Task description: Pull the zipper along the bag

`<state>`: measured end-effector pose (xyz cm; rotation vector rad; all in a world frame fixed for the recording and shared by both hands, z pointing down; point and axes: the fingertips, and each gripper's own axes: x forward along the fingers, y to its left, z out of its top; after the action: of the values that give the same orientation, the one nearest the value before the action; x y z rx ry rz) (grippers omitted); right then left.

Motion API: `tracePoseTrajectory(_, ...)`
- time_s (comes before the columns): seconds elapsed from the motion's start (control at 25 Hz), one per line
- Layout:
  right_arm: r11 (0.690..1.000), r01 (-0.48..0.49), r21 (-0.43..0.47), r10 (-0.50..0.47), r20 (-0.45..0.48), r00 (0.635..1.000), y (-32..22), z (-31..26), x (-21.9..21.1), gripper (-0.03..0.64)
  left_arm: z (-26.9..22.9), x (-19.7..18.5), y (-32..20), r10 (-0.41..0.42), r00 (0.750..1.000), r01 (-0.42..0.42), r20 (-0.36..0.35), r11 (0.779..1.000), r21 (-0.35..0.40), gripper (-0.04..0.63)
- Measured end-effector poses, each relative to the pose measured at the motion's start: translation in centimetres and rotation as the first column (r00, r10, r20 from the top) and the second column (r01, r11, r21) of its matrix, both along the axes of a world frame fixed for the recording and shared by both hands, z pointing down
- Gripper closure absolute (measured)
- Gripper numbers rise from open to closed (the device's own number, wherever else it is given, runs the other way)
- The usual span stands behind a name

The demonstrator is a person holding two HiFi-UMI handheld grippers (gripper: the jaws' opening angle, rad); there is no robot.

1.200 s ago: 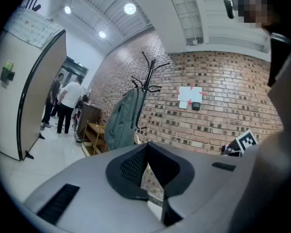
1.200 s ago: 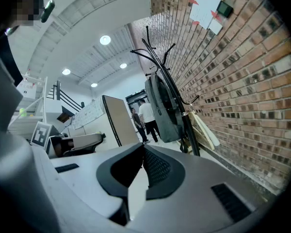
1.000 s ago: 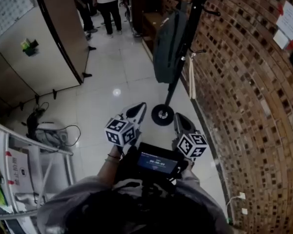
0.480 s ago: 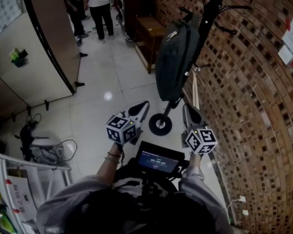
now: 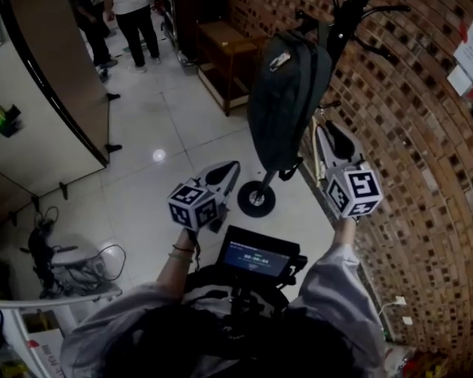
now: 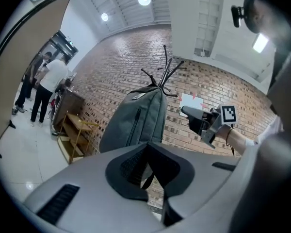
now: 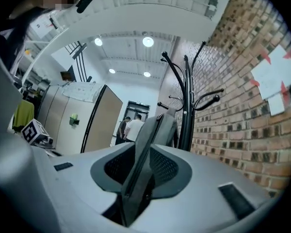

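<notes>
progress looks nil so far: neither gripper touches the grey bag (image 5: 288,93), which hangs upright from a black coat stand (image 5: 348,14) beside the brick wall (image 5: 410,116). its body is slack, and a dark zipper (image 6: 134,125) runs down its front, apparently closed. the right gripper (image 5: 326,135), near the bag's side, has just been opening its jaws; they stand wide, nothing between them, the bag's edge lined up ahead. the left gripper (image 5: 229,168), lower and well apart, has jaws slightly parted and empty. finding the pull, gripping and drawing it all remain.

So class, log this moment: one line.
backpack hangs on coat stand | right gripper fingers just opening, backpack edge between, ungripped | left gripper lower
</notes>
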<state>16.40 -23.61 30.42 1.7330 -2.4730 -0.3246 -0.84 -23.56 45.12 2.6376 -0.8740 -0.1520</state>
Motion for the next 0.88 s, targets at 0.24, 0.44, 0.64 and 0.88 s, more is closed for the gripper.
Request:
tracePoseTrajectory(0.24, 0.998, -0.026, 0.055, 0.039, -0.238, 0.971, -3.0, -4.5, -0.4, 0.511, 0.4, 0.4, -1.0, 0.030, 0.998, -0.032, -0.046, 0.999, -0.034, 0.588)
tracePoseTrajectory(0.44, 0.995, 0.001, 0.097, 0.036, -0.379, 0.925, -5.4, -7.2, -1.4, 0.511, 0.2, 1.2, -1.8, 0.029, 0.998, -0.031, -0.050, 0.999, -0.038, 0.588)
tracePoseTrajectory(0.64, 0.994, 0.030, 0.109, 0.023, -0.459, 0.888, -7.5, -8.0, -1.9, 0.511, -0.6, 1.6, -2.5, 0.007, 0.998, -0.009, -0.060, 0.999, -0.033, 0.588)
tracePoseTrajectory(0.88, 0.993, 0.044, 0.113, 0.021, -0.519, 0.855, -9.1, -8.1, -1.6, 0.511, -1.2, 2.1, -2.9, -0.016, 0.998, 0.014, -0.054, 1.000, -0.024, 0.588)
